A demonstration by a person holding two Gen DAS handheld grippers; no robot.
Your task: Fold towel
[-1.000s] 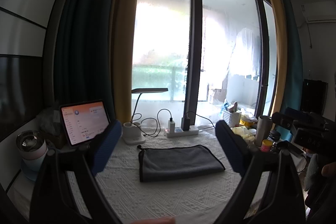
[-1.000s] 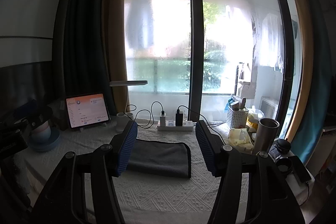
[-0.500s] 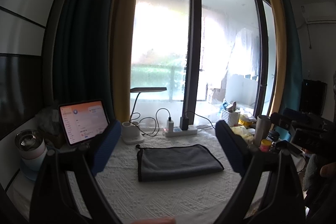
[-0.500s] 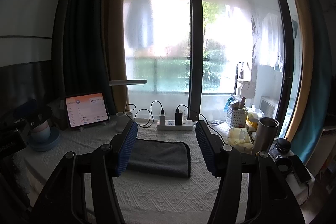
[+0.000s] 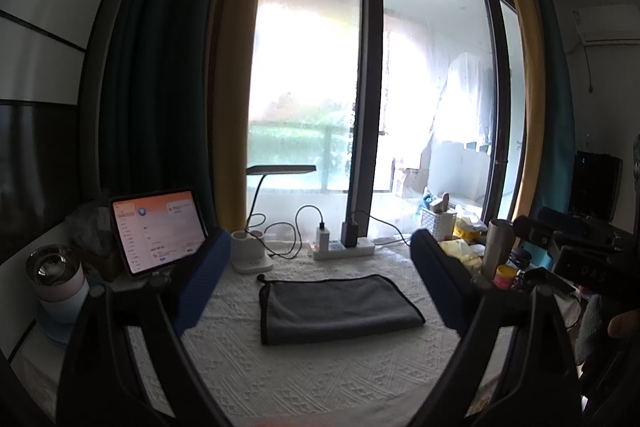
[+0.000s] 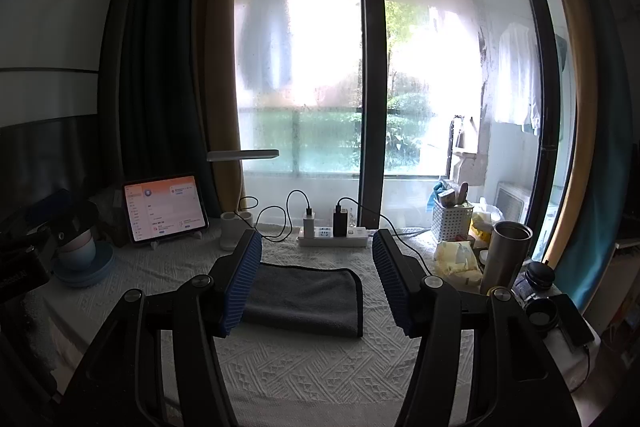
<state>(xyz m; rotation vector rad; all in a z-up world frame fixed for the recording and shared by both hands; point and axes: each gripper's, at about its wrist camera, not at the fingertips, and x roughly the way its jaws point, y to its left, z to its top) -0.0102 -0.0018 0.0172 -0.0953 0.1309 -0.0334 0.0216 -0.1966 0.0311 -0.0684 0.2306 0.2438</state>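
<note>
**A:** How do the claws stand?

**B:** The left claw (image 5: 320,279) is spread wide with nothing between its blue pads (image 5: 202,291), held above the worktop (image 5: 320,375). The right claw (image 6: 317,283) is also wide and holds nothing.

**A:** And the towel?

**B:** The grey towel (image 5: 336,307), folded and edged in black, lies flat on the white textured cloth ahead of the left claw, apart from both pads and closer to the right-hand one. From the right wrist the towel (image 6: 304,301) sits between the pads, its left end hidden behind the left pad (image 6: 240,287).

**A:** Beyond it?

**B:** A white power strip (image 5: 344,250) with chargers, a desk lamp (image 5: 256,251), and a lit tablet (image 5: 158,231) at the left. A steel tumbler (image 6: 506,257) stands at the right.

**A:** Any readable writing?

**B:** The tablet's text is too small. On the other claw's body (image 5: 592,267), seen from the left wrist, letters like "DAS" show faintly.
</note>
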